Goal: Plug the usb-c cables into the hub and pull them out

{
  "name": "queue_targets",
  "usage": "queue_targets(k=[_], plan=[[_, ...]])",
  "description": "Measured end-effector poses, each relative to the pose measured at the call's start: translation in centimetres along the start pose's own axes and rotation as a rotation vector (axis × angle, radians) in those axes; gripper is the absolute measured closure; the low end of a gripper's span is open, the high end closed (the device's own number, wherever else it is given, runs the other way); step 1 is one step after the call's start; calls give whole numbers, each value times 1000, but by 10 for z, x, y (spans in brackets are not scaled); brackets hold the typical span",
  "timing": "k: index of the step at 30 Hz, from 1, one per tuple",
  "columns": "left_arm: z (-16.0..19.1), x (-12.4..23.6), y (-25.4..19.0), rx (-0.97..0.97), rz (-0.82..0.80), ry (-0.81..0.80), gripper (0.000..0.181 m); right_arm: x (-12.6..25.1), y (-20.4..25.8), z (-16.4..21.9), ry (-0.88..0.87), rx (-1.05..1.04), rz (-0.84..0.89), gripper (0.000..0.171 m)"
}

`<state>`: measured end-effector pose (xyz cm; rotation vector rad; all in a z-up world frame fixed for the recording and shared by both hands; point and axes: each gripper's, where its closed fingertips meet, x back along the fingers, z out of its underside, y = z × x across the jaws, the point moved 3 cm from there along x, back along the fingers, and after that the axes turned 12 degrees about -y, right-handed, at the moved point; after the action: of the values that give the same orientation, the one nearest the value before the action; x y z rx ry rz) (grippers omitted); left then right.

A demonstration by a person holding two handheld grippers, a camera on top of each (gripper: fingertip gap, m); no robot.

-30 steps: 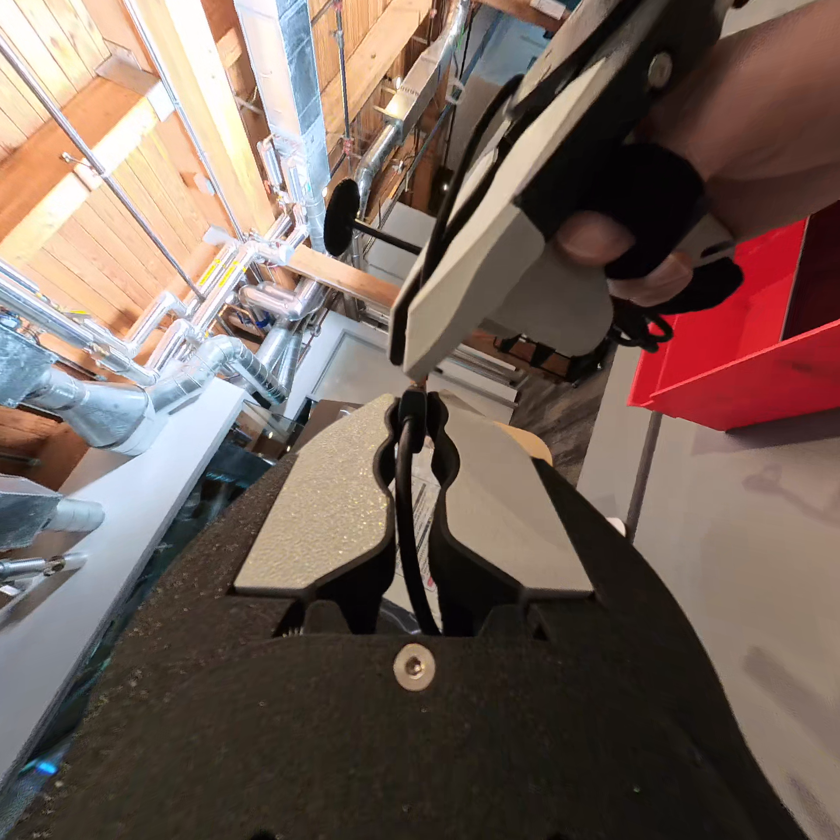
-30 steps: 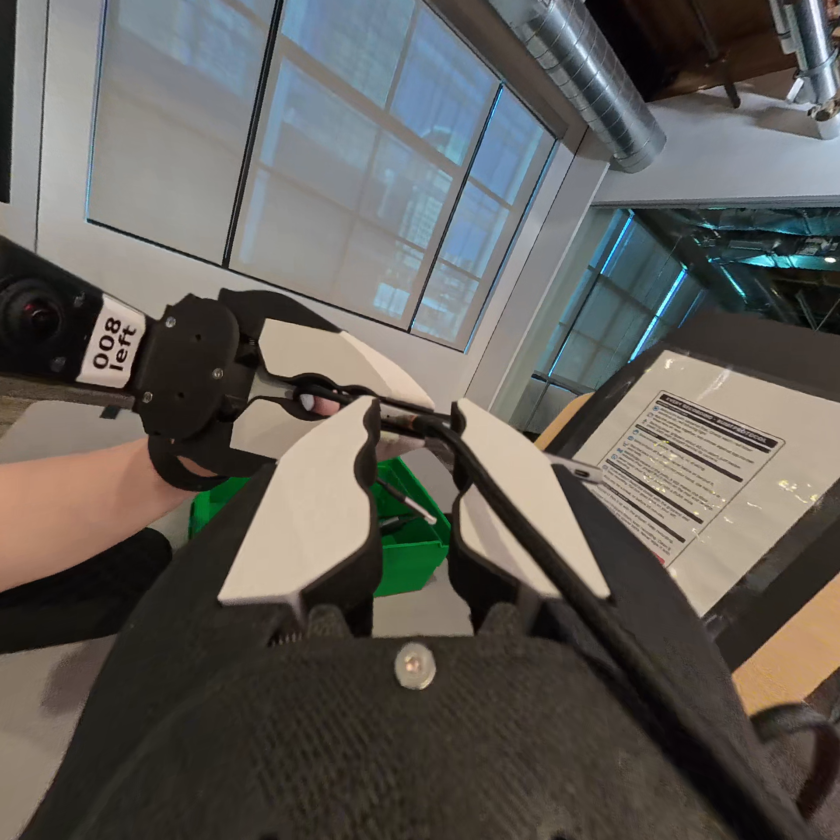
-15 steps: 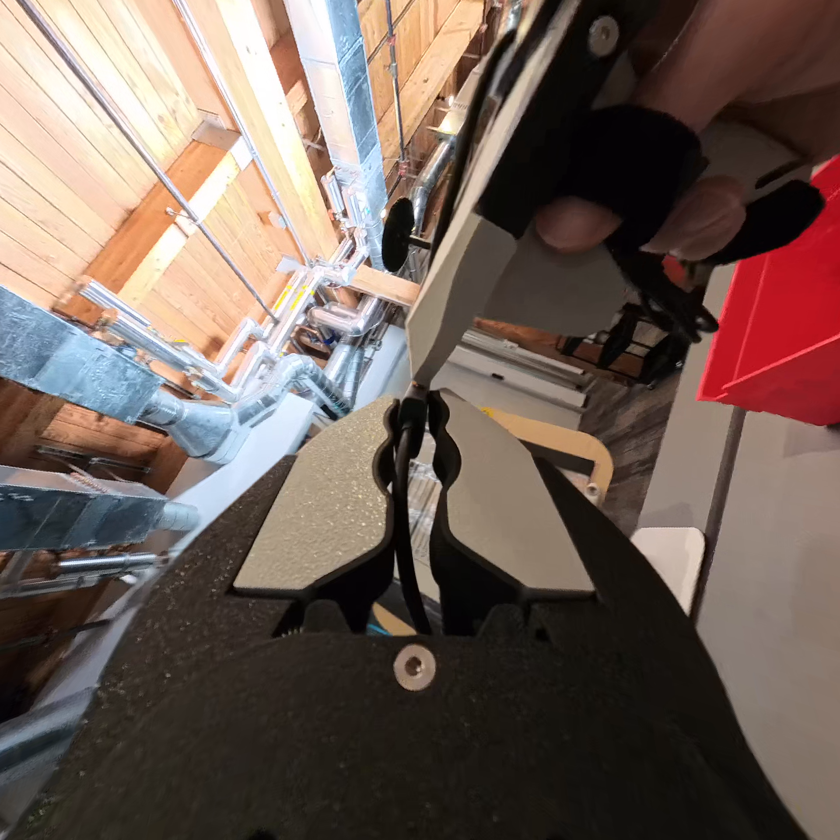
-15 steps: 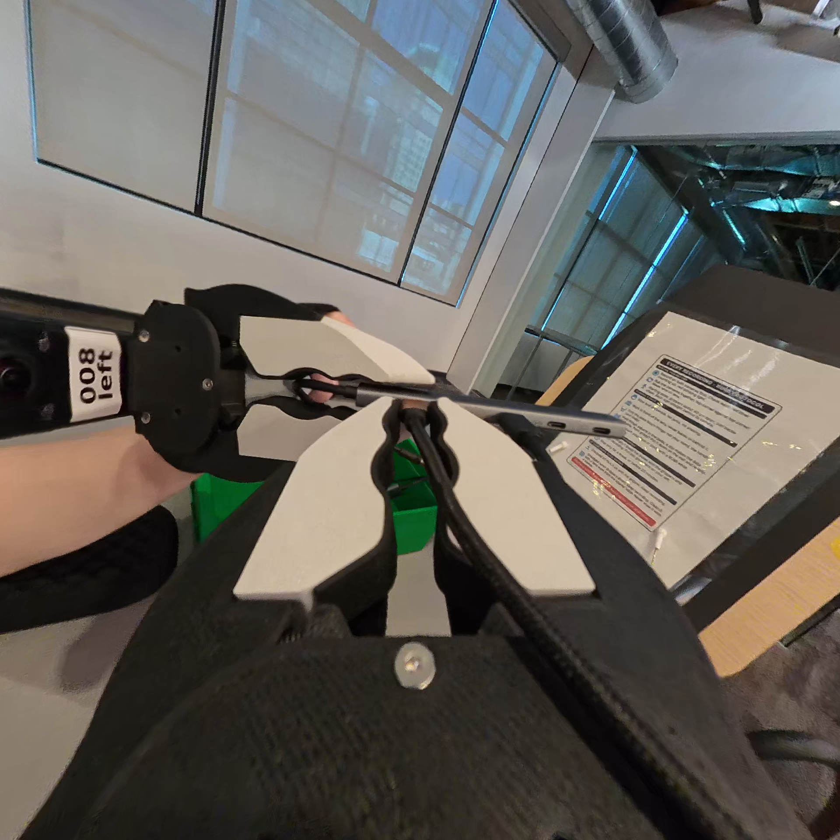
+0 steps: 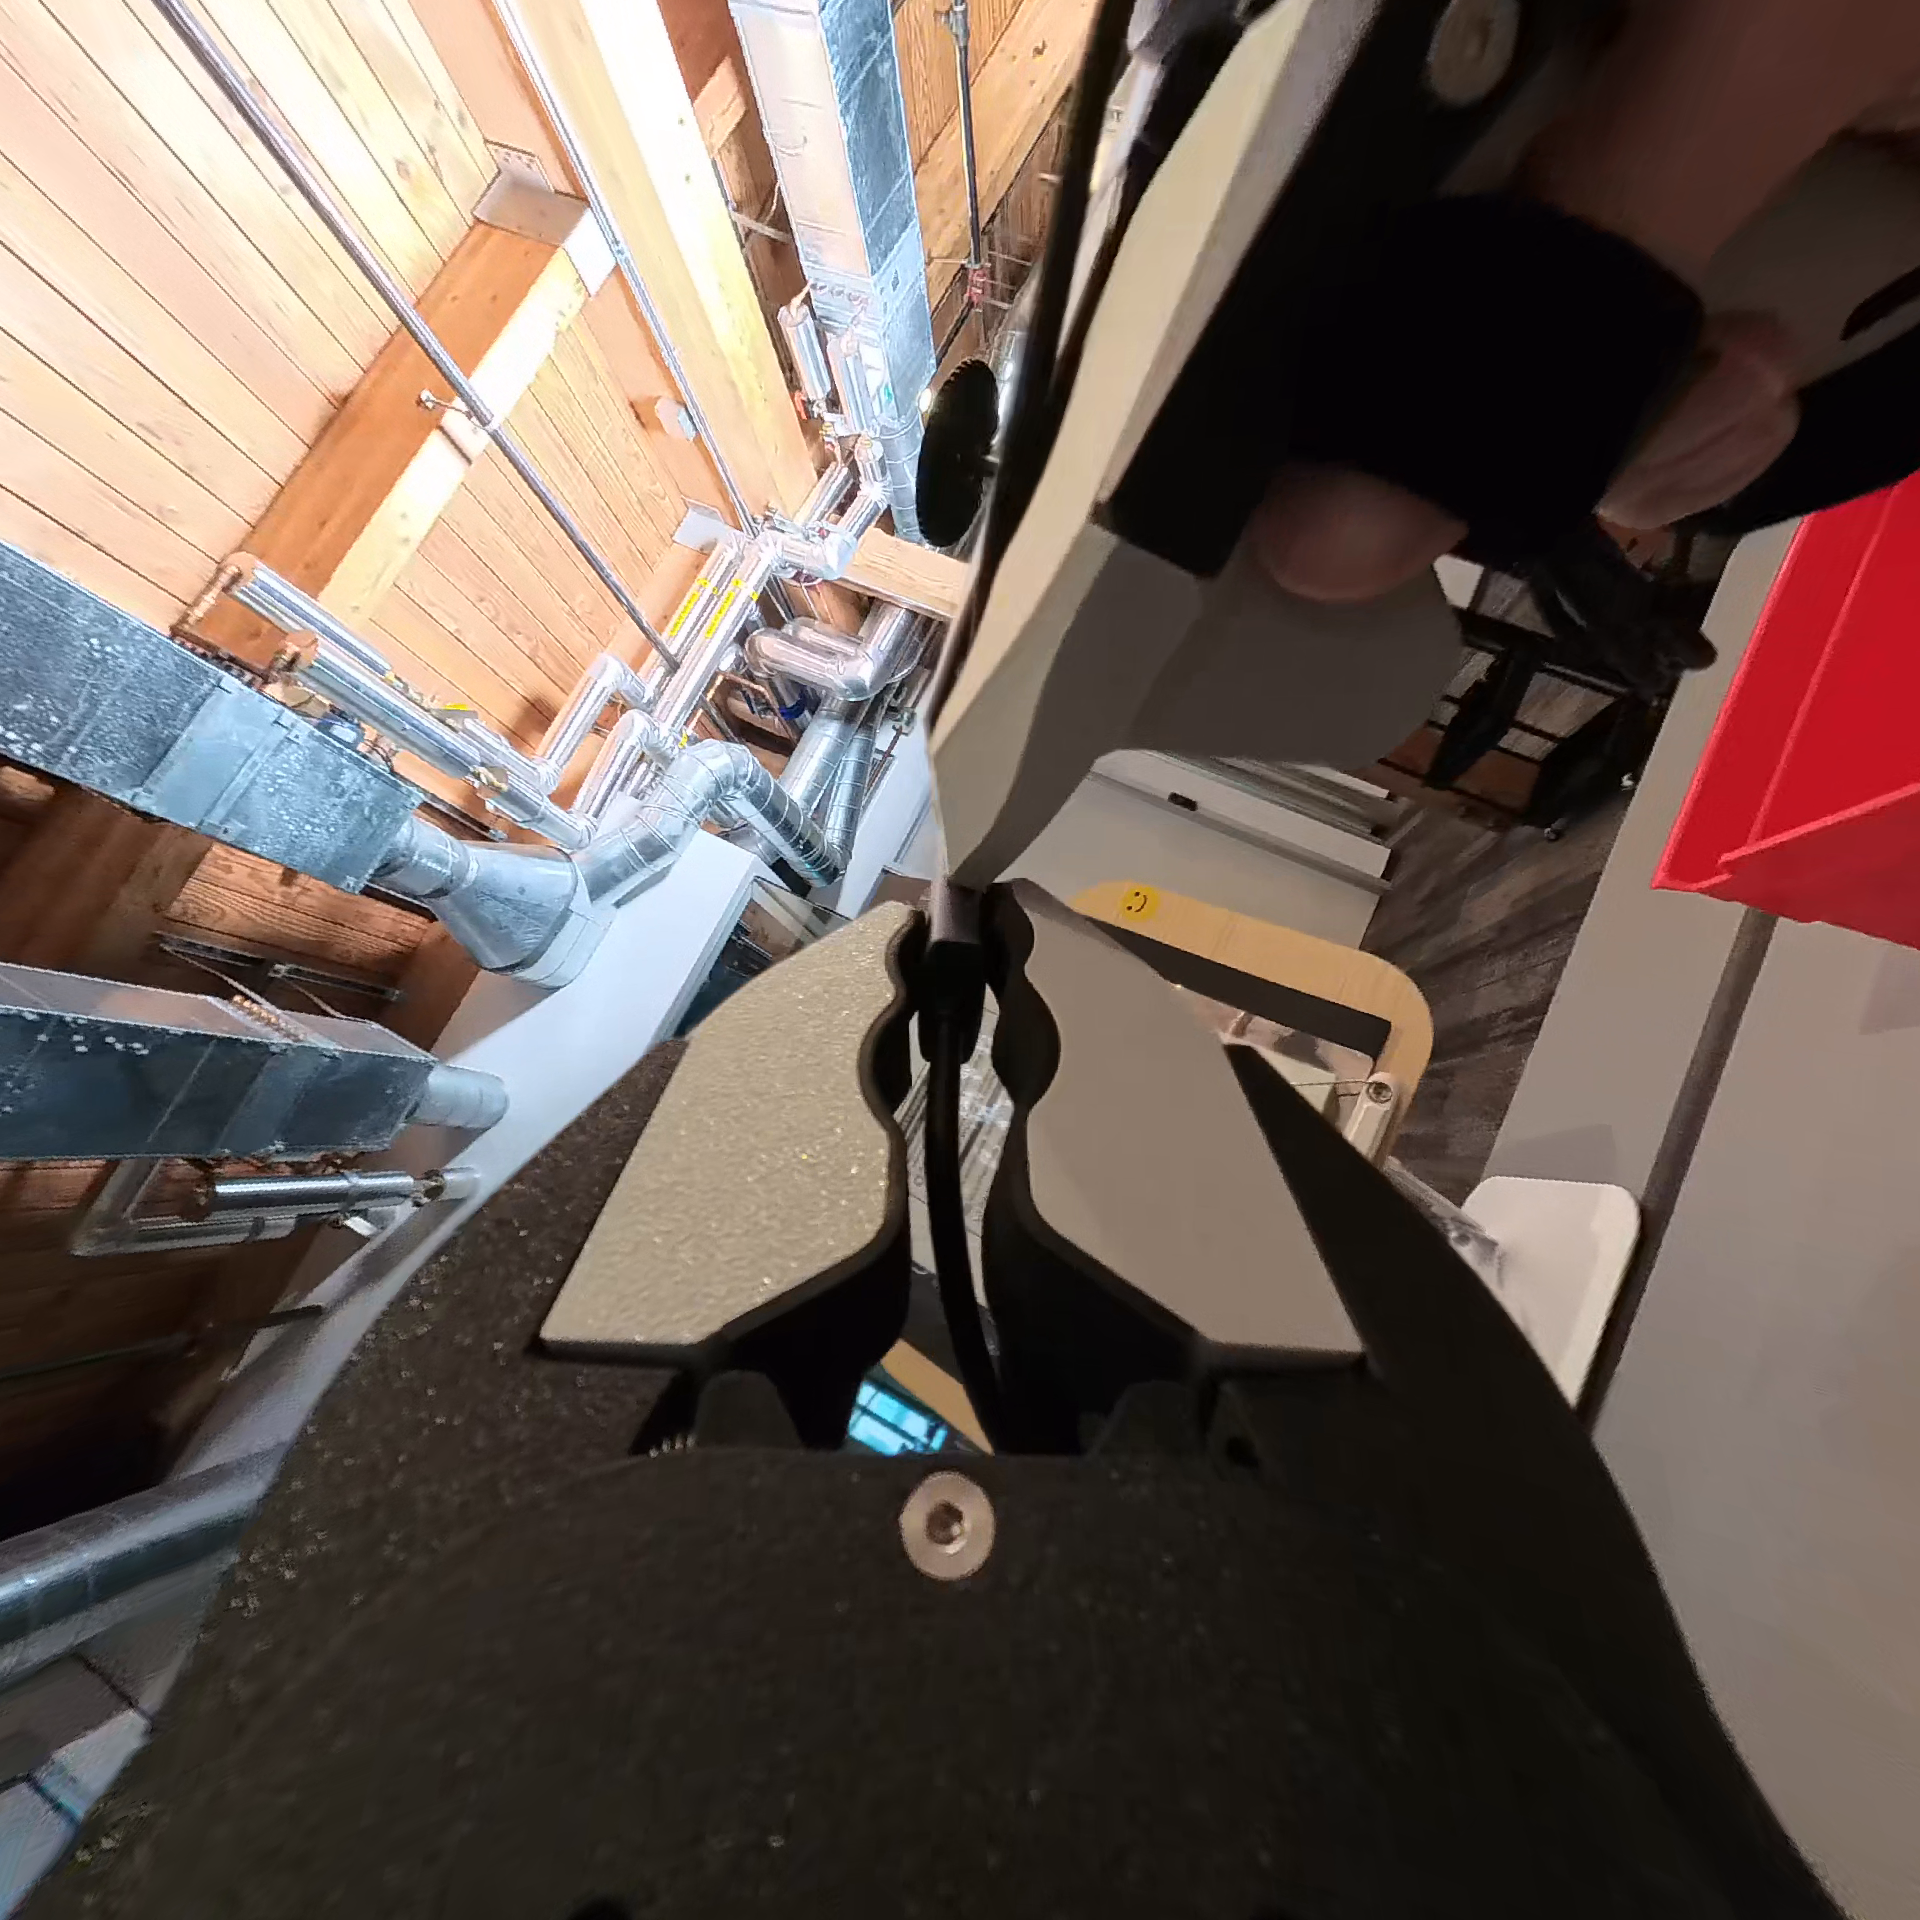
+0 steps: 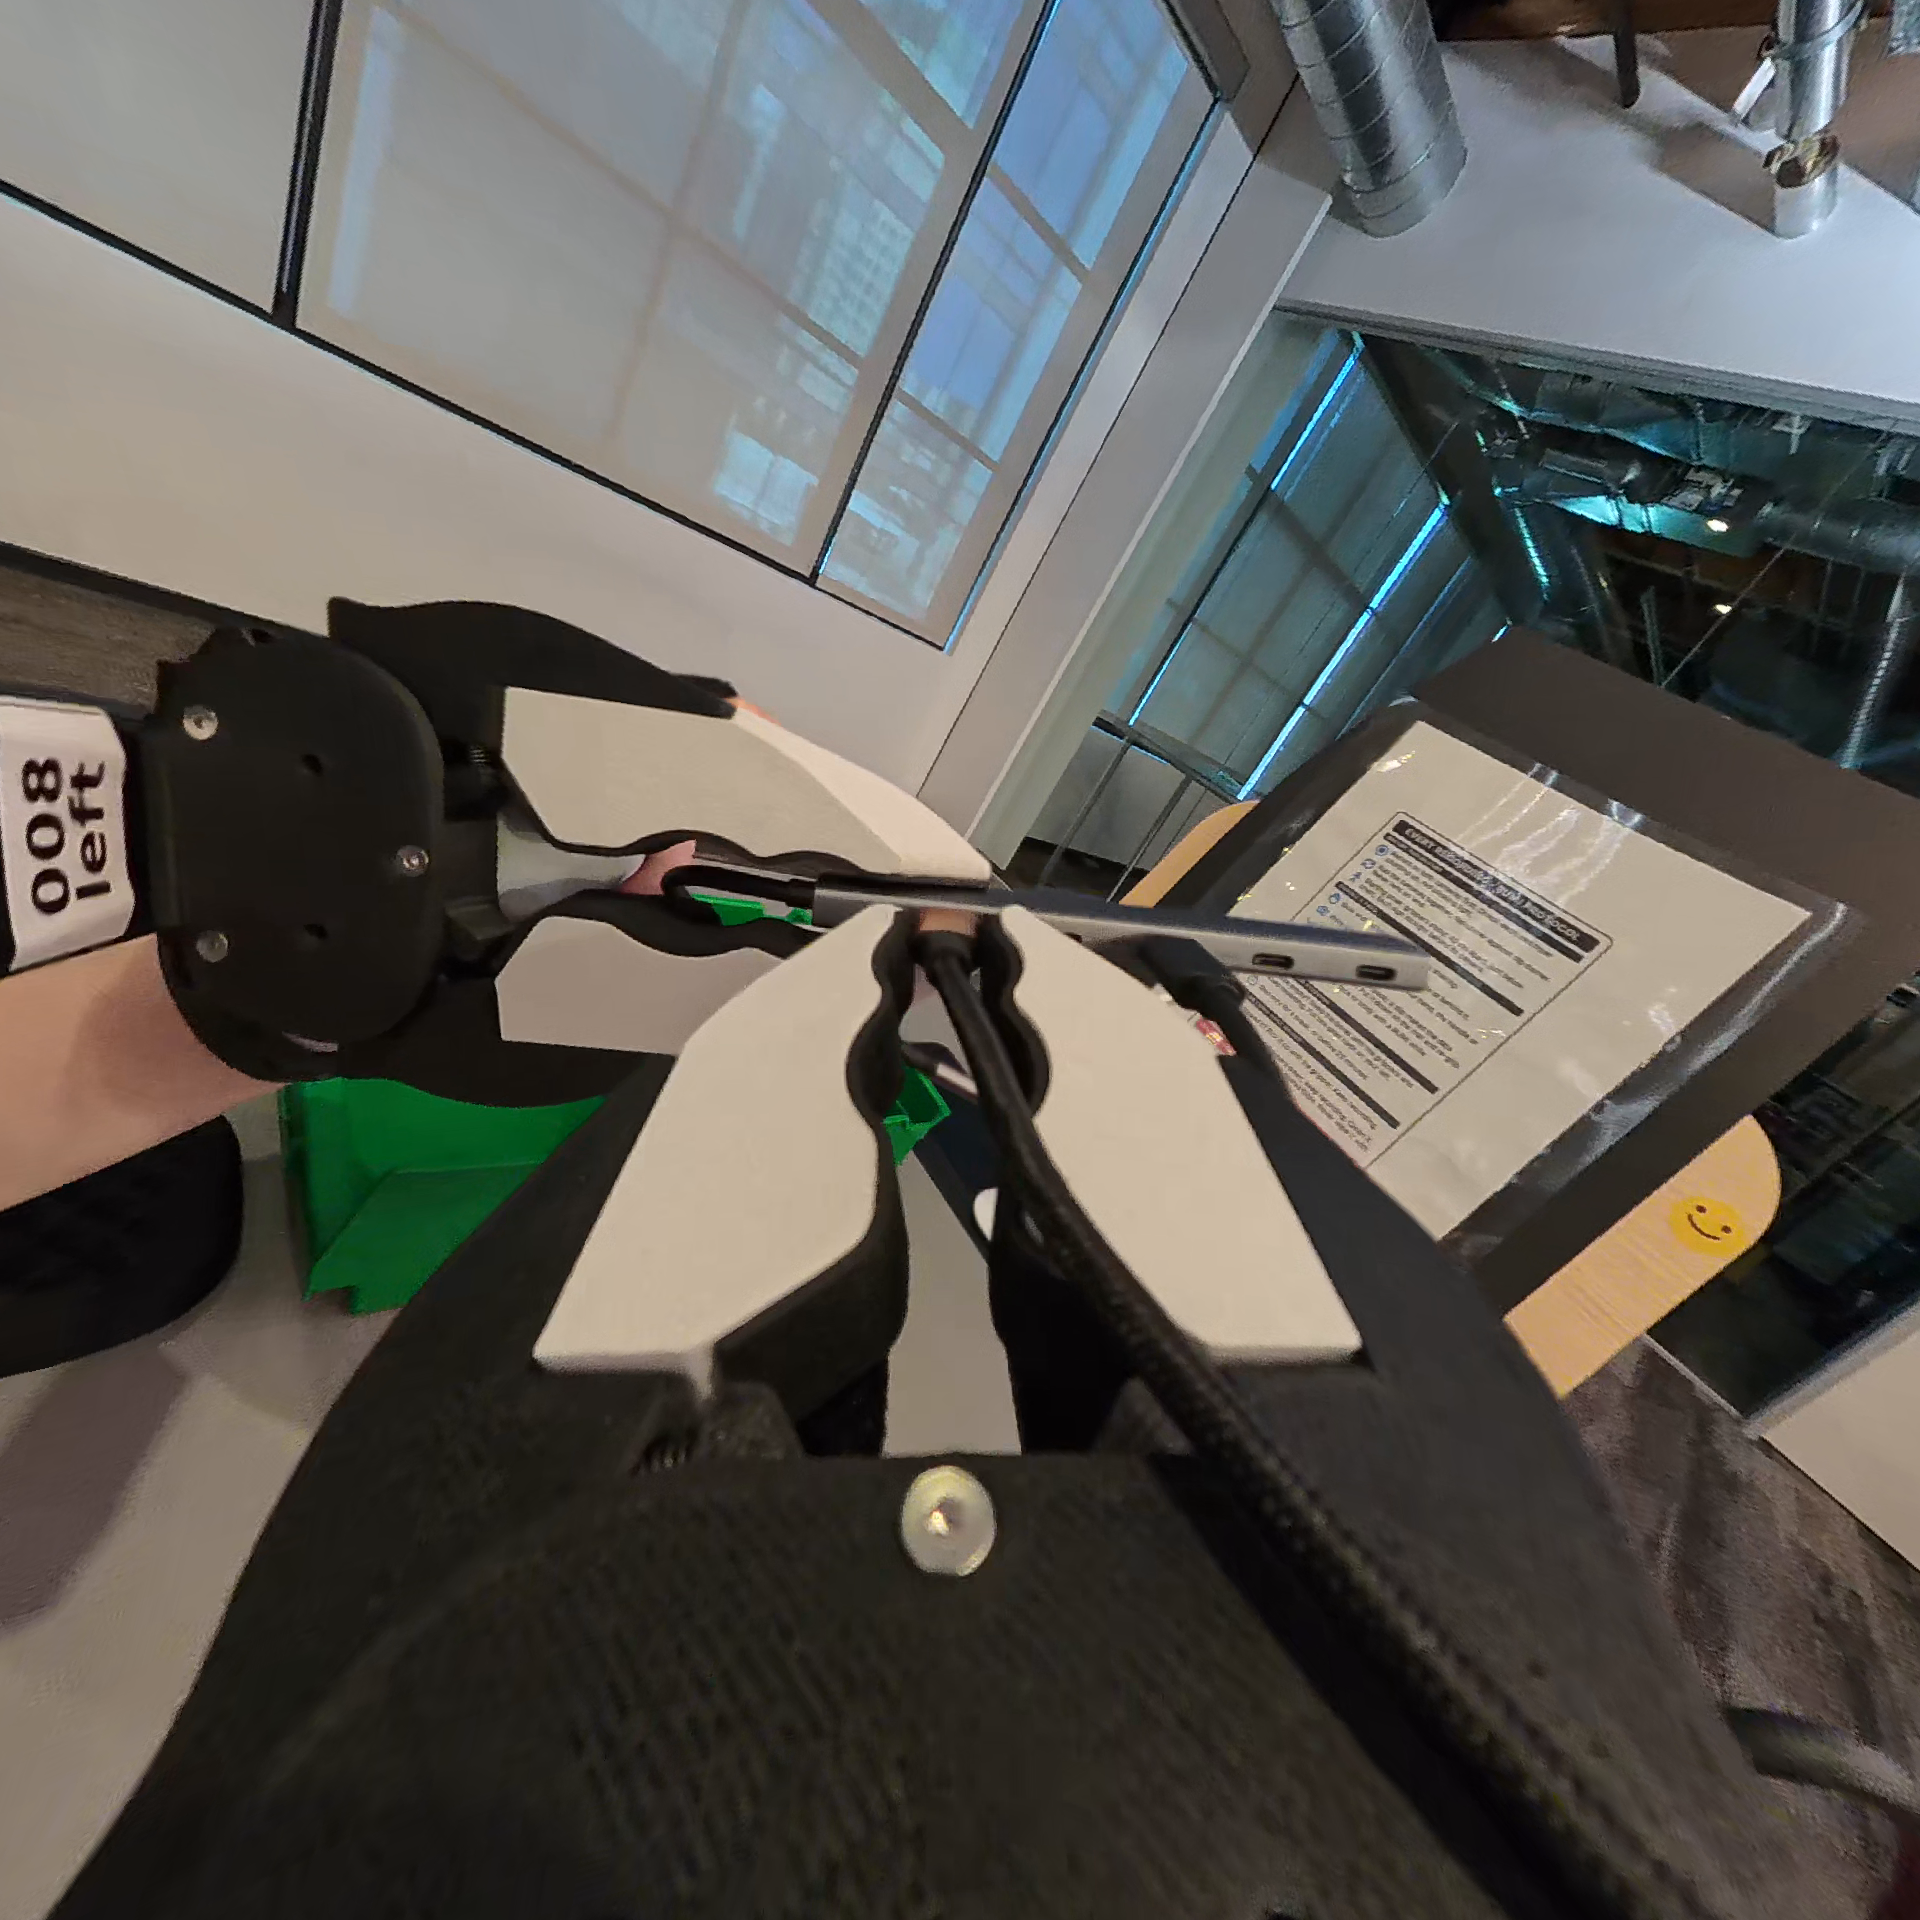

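My left gripper (image 5: pixel 961 920) is shut on the flat grey hub (image 6: pixel 1195 930) and holds it level in the air. The hub's own black cord (image 5: pixel 948 1143) runs back between the left fingers. My right gripper (image 6: pixel 940 920) is shut on a USB-C plug with a copper collar (image 6: pixel 940 928), and its braided black cable (image 6: pixel 1091 1226) trails back over the gripper. The plug tip meets the hub's near edge, just past the left gripper (image 6: pixel 966 883). Two open ports (image 6: pixel 1320 966) show near the hub's far end. The right gripper (image 5: pixel 966 852) fills the upper right of the left wrist view.
A green bin (image 6: pixel 416 1174) stands on the grey table (image 6: pixel 104 1558) under the left gripper. A red bin (image 5: pixel 1818 727) is at the right. A black-framed printed sheet (image 6: pixel 1507 987) leans on a wooden board with a smiley sticker (image 6: pixel 1704 1226). My two grippers' fingertips are within a few centimetres of each other.
The right gripper's fingers have closed together on the plug and carried it up to the hub's edge. The hub has swung level and now reaches farther right.
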<state>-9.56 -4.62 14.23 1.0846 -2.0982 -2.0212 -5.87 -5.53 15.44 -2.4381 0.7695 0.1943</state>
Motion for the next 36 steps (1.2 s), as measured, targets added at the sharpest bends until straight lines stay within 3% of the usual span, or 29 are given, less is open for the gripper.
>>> queue_targets(k=[13,22,25,30,36], plan=[[-8,2,9,92,3,-8,170,1,7,-15,52,94,94,158],[-15,2,10,114,18,-26,170,7,6,-19,75,6,55,158],[-15,-1,13,319,26,-25,168,7,5,-21,52,81,85,158],[-12,-3,16,489,22,-20,161,9,-5,-21,15,135,151,159],[-16,-1,24,857,115,-65,139,17,-20,-22,-9,148,196,159]])
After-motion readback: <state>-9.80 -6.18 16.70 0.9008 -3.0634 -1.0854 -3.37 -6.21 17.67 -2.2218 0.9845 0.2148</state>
